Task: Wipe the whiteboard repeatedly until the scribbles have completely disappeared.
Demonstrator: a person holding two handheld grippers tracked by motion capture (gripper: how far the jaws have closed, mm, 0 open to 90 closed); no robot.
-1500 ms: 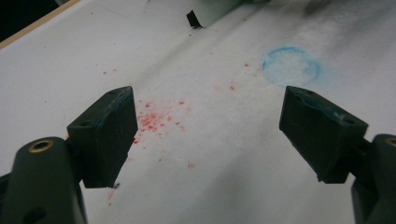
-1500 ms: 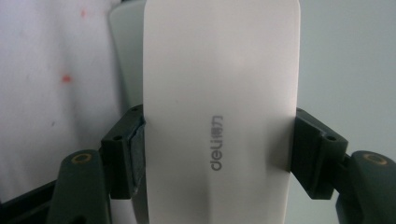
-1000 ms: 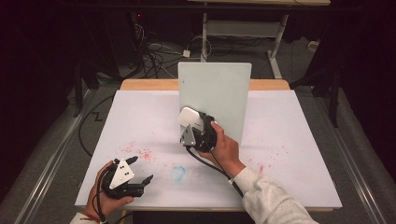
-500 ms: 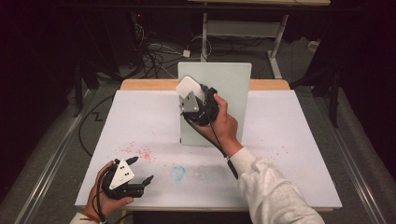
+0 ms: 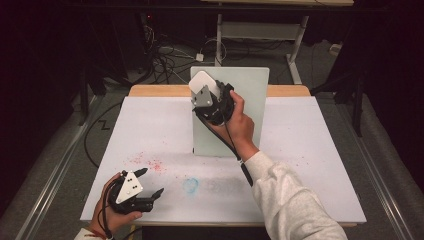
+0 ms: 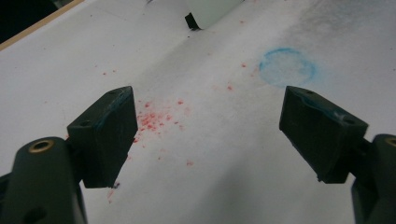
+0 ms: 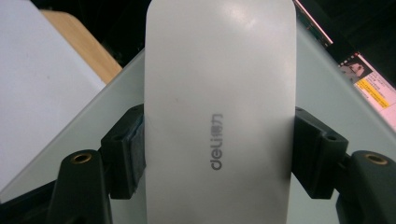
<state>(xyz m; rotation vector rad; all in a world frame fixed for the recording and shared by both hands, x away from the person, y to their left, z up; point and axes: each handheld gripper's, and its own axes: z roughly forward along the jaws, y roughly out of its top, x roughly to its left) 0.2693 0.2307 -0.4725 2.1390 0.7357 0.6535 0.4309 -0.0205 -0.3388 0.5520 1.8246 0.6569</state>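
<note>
A pale upright board stands in the middle of the white-covered table. My right gripper is shut on a white "deli" eraser, held at the board's upper left corner. In the right gripper view the eraser sits clamped between both jaws of that gripper, with the board right behind it; whether they touch I cannot tell. My left gripper rests low at the table's front left, open with nothing in it. Its view shows the left gripper with its jaws spread wide over the sheet.
Red specks and a blue ring smudge mark the sheet in front of the board; the left gripper view shows the specks and the smudge. A wooden table edge, cables and desk legs lie beyond.
My right gripper has carried the eraser up the face of the board, from near its lower left to its upper left corner. The left gripper has stayed put.
</note>
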